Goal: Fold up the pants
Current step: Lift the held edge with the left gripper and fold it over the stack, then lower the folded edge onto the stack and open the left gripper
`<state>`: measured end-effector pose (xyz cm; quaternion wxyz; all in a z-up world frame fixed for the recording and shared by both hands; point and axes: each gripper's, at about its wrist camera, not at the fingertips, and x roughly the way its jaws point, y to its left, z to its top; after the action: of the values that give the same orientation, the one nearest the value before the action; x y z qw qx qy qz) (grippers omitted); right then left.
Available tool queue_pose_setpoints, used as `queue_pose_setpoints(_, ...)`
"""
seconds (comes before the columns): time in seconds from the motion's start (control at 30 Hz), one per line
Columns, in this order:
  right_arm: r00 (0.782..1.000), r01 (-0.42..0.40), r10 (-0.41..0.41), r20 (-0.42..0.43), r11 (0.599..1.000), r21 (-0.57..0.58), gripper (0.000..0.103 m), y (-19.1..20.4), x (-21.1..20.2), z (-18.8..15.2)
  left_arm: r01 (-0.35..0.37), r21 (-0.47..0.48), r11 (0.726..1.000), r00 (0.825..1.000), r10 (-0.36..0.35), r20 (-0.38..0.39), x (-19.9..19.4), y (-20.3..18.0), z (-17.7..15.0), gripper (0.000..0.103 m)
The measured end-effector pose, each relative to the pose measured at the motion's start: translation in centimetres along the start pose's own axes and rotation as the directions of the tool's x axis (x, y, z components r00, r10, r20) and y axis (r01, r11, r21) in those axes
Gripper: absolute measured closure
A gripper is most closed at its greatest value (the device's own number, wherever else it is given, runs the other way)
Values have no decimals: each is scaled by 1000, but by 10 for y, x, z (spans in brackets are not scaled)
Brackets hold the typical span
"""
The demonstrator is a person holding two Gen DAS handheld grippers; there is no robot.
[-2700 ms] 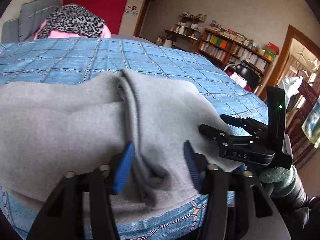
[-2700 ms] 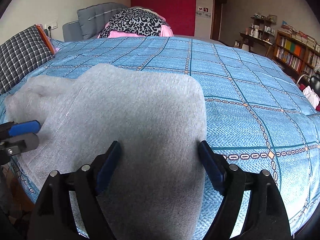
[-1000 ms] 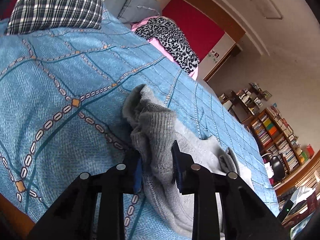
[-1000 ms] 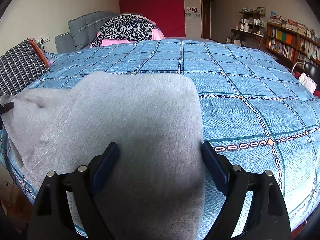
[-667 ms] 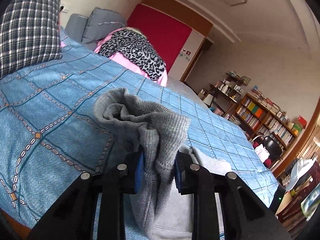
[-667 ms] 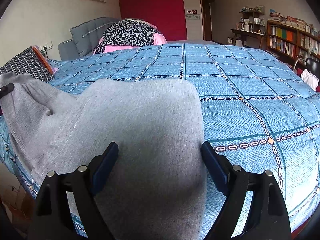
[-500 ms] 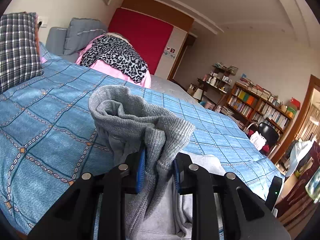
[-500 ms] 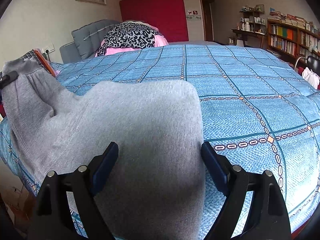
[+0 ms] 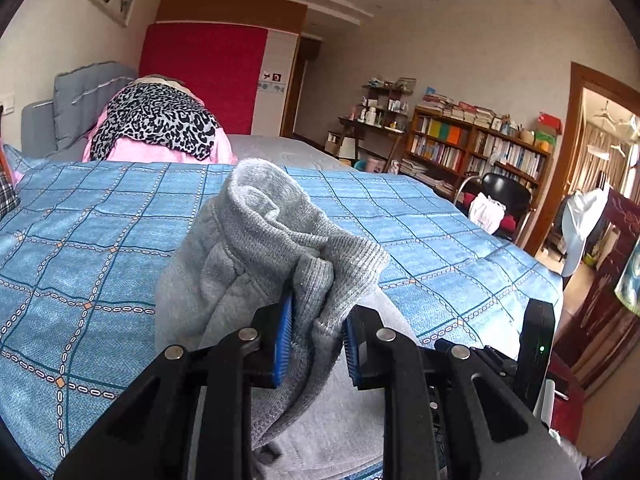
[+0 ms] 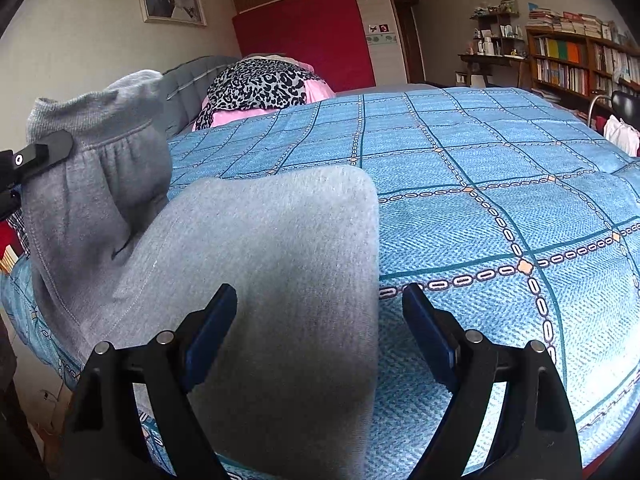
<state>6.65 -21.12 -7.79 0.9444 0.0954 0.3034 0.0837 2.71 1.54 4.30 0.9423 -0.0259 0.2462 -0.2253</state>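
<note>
Bed (image 10: 500, 184): blue quilt fills mid-frame, the folding surface.
Pants (image 10: 260, 264): grey, spread lower centre; waistband end raised at left, likely to carry over.
Left gripper (image 9: 316, 344): clamped on ribbed waistband (image 9: 304, 256).
Right gripper (image 10: 320, 328): jaws apart, straddling the pants' right edge, gripping nothing.

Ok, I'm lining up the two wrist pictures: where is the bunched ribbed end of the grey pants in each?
Left wrist: ribbed end at centre, clamped in the left gripper jaws.
Right wrist: far left, upper, lifted off the bed.
Shared landmark: leopard-print blanket by the red panel.
</note>
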Motion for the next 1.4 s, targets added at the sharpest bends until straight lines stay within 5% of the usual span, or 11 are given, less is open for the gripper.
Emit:
queue_pose_setpoints(0.73, 998, 36, -42, 48, 993, 110, 17, -38, -30, -9, 45, 252, 967, 981, 4, -191, 87, -96, -66, 81)
queue_pose_setpoints(0.93, 998, 42, -49, 49, 988, 147, 17, -49, -31, -7, 73, 261, 963, 976, -16, -215, 96, -98, -82, 60)
queue_pose_setpoints(1.0, 998, 13, -22, 52, 986, 167, 17, -51, -33, -5, 121, 243, 962, 973, -66, -222, 91, -98, -84, 46)
queue_pose_setpoints(1.17, 988, -151, 141, 63, 963, 223, 17, -54, -37, 0, 187, 223, 957, 968, -140, -209, 69, -93, -87, 45)
queue_pose_setpoints(1.4, 918, -389, 393, 55, 865, 318, 17, -49, -33, 6, 130, 137, 982, 985, -112, -130, 34, -49, -72, 44)
